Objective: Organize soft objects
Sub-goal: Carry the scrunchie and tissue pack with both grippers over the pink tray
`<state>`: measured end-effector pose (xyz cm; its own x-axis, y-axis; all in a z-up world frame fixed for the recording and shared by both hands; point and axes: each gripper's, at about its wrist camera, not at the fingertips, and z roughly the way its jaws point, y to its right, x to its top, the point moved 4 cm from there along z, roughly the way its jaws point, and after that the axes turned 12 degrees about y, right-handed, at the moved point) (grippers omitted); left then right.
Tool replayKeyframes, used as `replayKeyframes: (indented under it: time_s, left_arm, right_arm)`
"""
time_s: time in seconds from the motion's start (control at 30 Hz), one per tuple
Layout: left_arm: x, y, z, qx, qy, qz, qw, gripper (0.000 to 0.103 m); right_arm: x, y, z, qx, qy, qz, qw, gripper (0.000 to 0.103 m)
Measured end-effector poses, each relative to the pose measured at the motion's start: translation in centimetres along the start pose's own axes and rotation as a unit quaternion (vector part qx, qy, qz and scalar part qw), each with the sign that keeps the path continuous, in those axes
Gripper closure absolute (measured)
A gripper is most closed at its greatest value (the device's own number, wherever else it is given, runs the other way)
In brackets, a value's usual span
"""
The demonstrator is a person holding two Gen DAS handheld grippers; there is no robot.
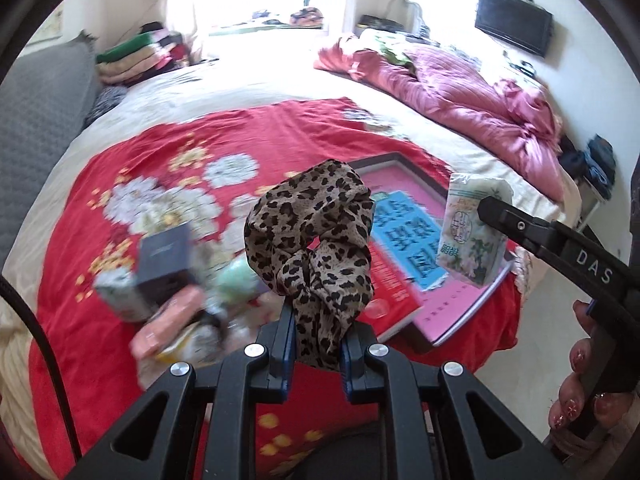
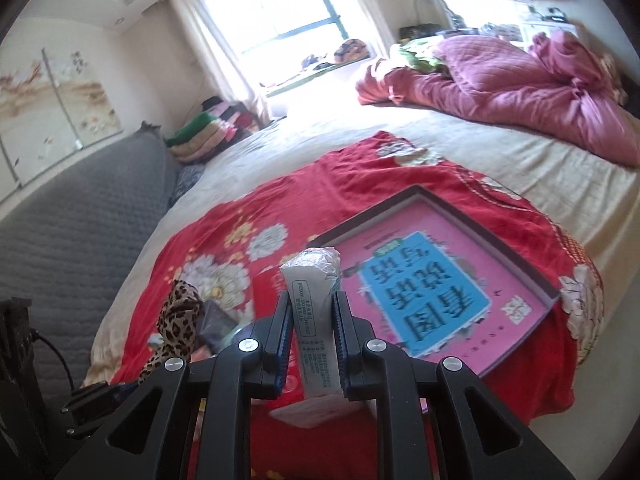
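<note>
The left gripper (image 1: 316,344) is pinching a leopard-print fabric scrunchie (image 1: 310,240), which stands up from between the blue pads, raised above the bed. The right gripper (image 2: 310,336) is pressed onto a small white pack of paper tissues in clear plastic wrap (image 2: 314,312), held upright with its printed side facing the camera. In the left wrist view the same pack (image 1: 474,226) shows at about 3 o'clock from the scrunchie, with green flowers printed on it, and the black finger of the right gripper (image 1: 516,224) is on it; a hand (image 1: 588,384) with decorated nails holds that tool at the right edge. Both things hang over a red bedspread with white and yellow flowers (image 1: 160,152) that lies on the cream bed (image 2: 520,168). Under them, toward 1 o'clock, lies a large pink book with a blue title panel (image 2: 432,300), and a red book (image 1: 390,292) lies partly over its near corner. At 9 o'clock from the scrunchie is a blurred heap of small things, among them a dark blue box (image 1: 166,260) and a pink soft packet (image 1: 168,320). A crumpled pink quilt (image 1: 472,96) lies at the far right of the bed.
</note>
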<state>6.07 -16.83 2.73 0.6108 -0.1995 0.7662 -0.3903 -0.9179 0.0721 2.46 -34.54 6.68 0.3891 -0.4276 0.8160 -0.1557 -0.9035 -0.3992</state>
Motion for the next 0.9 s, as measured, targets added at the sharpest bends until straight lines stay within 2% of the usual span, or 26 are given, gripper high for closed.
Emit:
replayKeyframes:
  time_s: [0.27, 0.47, 0.63, 0.9]
  left_arm:
    - [1.1, 6.6, 4.4, -0.046, -0.041, 0.043, 0.9972, 0.085]
    - [1.8, 10.5, 7.5, -0.066, -0.066, 0.09, 0.9916, 0.085]
    - [1.4, 12.4, 10.6, -0.064, -0.11, 0.127, 0.9836, 0.085]
    - [-1.2, 13.3, 14.3, -0.045, -0.173, 0.15, 0.9723, 0.085]
  right_arm:
    - [1.1, 7.3, 0.0, -0.038, 0.011, 0.06, 0.997, 0.084]
    - [1.1, 10.4, 0.9, -0.048, 0.004, 0.084, 0.995, 0.084]
    - [0.7, 12.3, 2.1, -0.056, -0.007, 0.105, 0.993, 0.083]
    - [-0.7, 14.3, 4.5, -0.062, -0.035, 0.127, 0.989, 0.083]
